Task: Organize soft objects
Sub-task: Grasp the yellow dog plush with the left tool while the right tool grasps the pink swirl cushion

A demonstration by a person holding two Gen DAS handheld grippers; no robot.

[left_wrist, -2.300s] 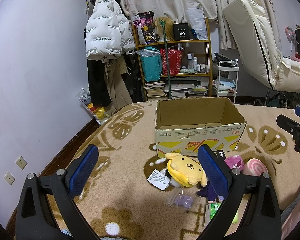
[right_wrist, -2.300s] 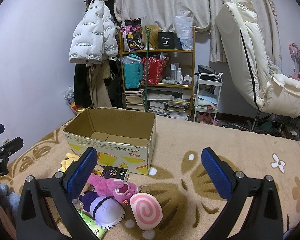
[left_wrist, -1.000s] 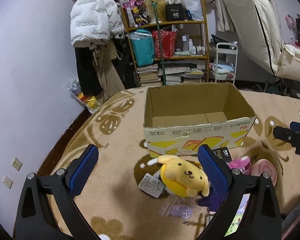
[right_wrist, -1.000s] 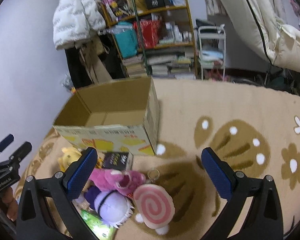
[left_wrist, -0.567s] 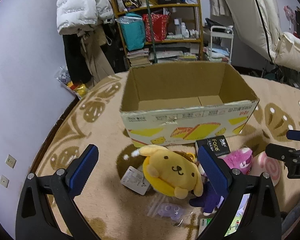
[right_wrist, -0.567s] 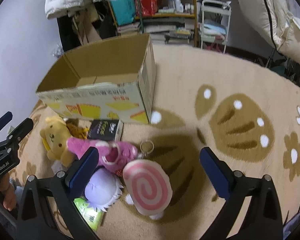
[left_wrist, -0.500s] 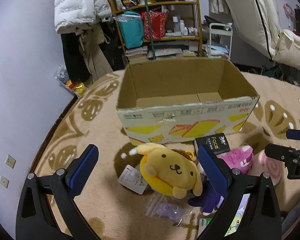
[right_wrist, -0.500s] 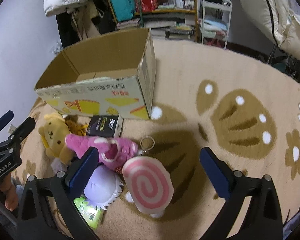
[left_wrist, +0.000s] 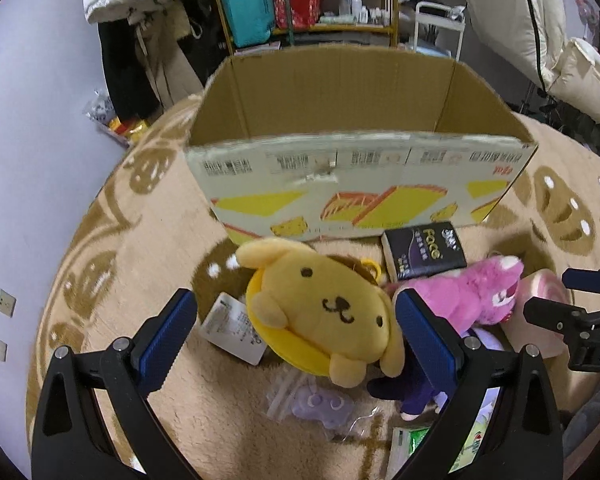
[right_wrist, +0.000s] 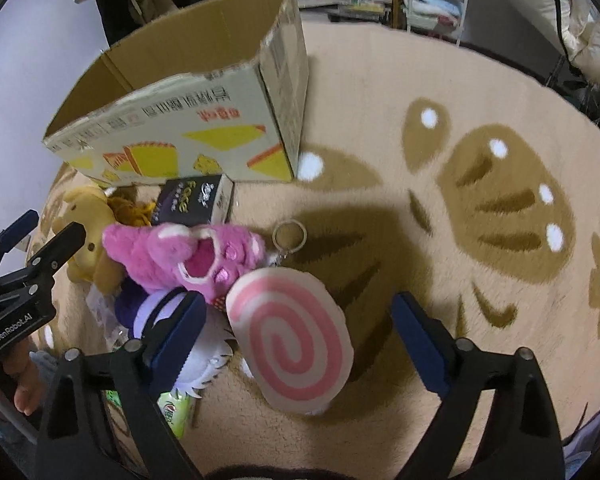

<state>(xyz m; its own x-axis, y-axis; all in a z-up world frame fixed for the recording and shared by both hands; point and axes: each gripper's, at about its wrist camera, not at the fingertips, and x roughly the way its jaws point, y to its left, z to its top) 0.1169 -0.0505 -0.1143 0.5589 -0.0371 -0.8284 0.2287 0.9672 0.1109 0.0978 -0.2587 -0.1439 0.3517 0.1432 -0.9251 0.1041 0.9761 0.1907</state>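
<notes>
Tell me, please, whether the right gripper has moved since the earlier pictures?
Yes. The right gripper has come down toward the swirl cushion, which looms larger, while the cardboard box has slid upward in view.

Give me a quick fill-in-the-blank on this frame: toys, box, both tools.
1. The yellow dog plush lies between the open pads of the ____ tool.
2. The pink-and-white swirl plush lies between the pads of the ____ tool, whose jaws have just been closing; the pads do not touch it.
3. The cardboard box stands with its top ____.
4. The black tissue pack lies ____ the box, on the rug.

Missing words: left; right; open; outside
</notes>
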